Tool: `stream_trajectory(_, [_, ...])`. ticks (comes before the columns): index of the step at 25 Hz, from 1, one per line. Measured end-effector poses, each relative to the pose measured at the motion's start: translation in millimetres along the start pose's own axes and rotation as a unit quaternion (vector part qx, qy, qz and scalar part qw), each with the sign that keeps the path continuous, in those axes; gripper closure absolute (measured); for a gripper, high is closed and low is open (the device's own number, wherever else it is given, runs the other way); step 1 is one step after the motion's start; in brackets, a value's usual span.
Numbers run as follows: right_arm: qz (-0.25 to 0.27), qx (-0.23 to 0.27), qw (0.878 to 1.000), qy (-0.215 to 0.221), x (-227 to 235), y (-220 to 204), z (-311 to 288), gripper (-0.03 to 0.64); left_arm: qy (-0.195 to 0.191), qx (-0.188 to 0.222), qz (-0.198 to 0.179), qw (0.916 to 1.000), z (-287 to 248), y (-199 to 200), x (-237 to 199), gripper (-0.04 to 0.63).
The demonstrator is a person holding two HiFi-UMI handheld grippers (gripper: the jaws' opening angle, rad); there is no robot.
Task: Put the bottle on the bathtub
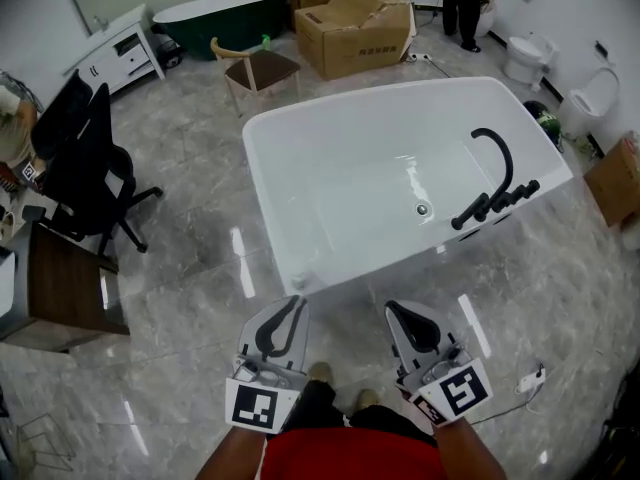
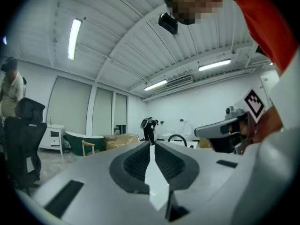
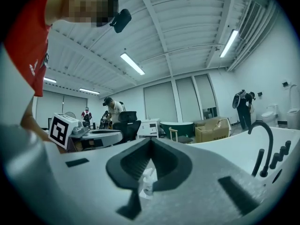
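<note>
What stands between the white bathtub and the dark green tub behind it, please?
A wooden chair with a brown seat stands between them; the head view shows it.

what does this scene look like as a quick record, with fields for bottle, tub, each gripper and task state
bottle: small, pale, upright at the tub's near left corner, held by neither gripper
tub: white, black faucet on its right rim
left gripper: jaws together, nothing gripped, just short of the tub
right gripper: jaws together, nothing gripped, beside the left one
task state: cannot tell whether the bottle stands on the rim or on the floor beside it
</note>
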State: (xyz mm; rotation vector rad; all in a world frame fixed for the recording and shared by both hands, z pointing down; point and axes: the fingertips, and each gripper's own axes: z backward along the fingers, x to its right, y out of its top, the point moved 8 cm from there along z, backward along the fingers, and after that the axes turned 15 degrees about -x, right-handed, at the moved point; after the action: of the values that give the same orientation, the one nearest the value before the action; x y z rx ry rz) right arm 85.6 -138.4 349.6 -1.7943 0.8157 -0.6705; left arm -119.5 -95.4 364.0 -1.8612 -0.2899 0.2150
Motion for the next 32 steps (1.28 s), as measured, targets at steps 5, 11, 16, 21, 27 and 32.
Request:
stream_trajectory(5, [0.011,0.039,0.999,0.031,4.6,4.6,46.5,0.614,0.028,0.006,-0.003,0.9996,29.7,23.2,57.2,0.578])
stream_trajectory(11, [0.014,0.058,0.997,0.055,-2.0,-1.4,91.0,0.614,0.048,0.032,-0.005,0.9983,62.1,40.1,112.1,0.584])
stream_trajectory(16, [0.025,0.066,0.995,0.07,-16.5,-1.0,110.5,0.614,0.054,0.041,-0.012,0.9976,77.4,47.9,134.8,0.584])
stream_trajectory(21, [0.04,0.078,0.993,0.075,-32.3,4.0,113.9,0.614,0.038,0.036,-0.022,0.9984,86.0,49.5,142.6,0.584])
stream_trajectory(27, [0.049,0.082,0.993,0.074,-53.4,11.8,109.6,0.614,0.027,0.027,-0.023,0.999,102.4,42.1,134.5,0.584])
stream_trajectory(32, [0.055,0.078,0.993,0.072,-67.8,13.1,105.5,0.614,0.025,0.029,-0.021,0.999,112.3,37.9,123.3,0.584])
